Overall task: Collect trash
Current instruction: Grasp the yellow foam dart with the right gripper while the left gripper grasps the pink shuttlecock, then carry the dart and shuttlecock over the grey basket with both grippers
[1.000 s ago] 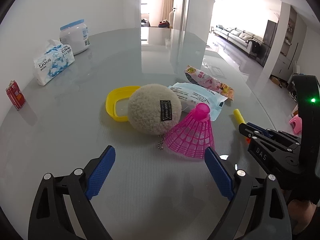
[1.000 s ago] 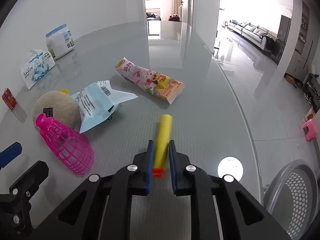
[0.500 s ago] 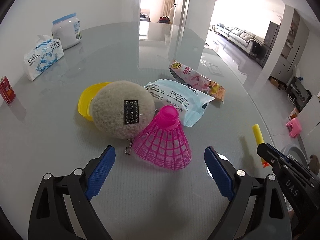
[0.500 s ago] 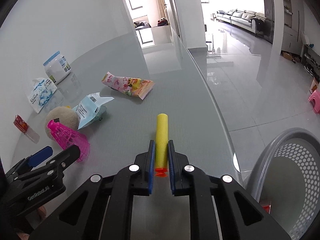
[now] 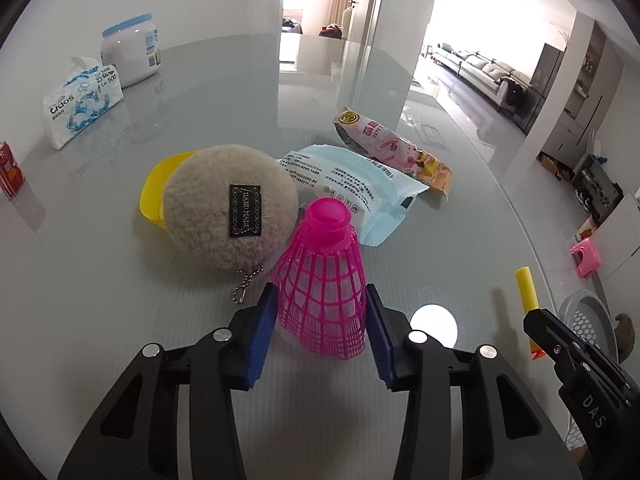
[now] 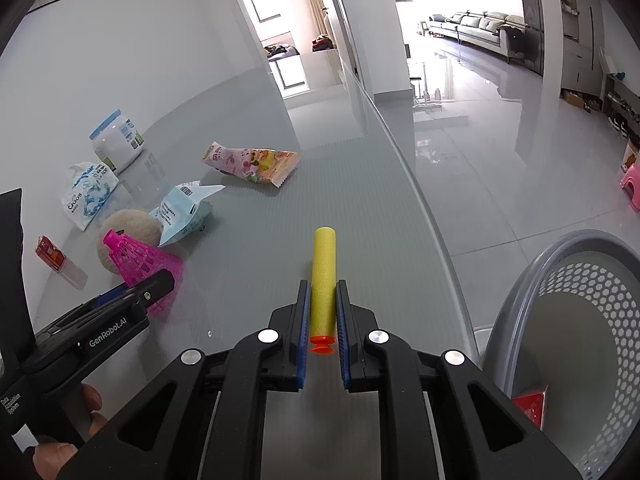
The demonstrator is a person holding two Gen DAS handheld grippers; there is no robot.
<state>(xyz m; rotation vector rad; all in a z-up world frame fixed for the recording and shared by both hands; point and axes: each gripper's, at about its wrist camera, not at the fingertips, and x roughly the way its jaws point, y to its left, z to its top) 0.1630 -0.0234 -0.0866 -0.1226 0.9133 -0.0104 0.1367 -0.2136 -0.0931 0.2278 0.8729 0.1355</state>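
A pink plastic shuttlecock (image 5: 324, 280) lies on the grey glass table (image 5: 120, 320), its mesh skirt towards me. My left gripper (image 5: 320, 296) is closing on it, and both blue pads touch the skirt's sides. From the right wrist view the same left gripper (image 6: 160, 280) reaches the shuttlecock (image 6: 140, 260). My right gripper (image 6: 323, 292) is shut on a yellow foam dart (image 6: 323, 276) with an orange tip, held above the table near its right edge. A grey perforated bin (image 6: 560, 264) stands on the floor beyond that edge, with a red scrap (image 6: 530, 408) inside.
Behind the shuttlecock lie a fluffy beige ball (image 5: 232, 204) with a chain, a yellow lid (image 5: 154, 192), a light-blue packet (image 5: 352, 184) and a pink snack wrapper (image 5: 396, 148). A tissue pack (image 5: 80, 100), white jar (image 5: 130, 56) and small red box (image 5: 10, 168) sit far left.
My left gripper moved up to the shuttlecock and its jaws narrowed from wide apart onto the skirt. My right gripper carried the dart rightward to the table edge; the bin came into view.
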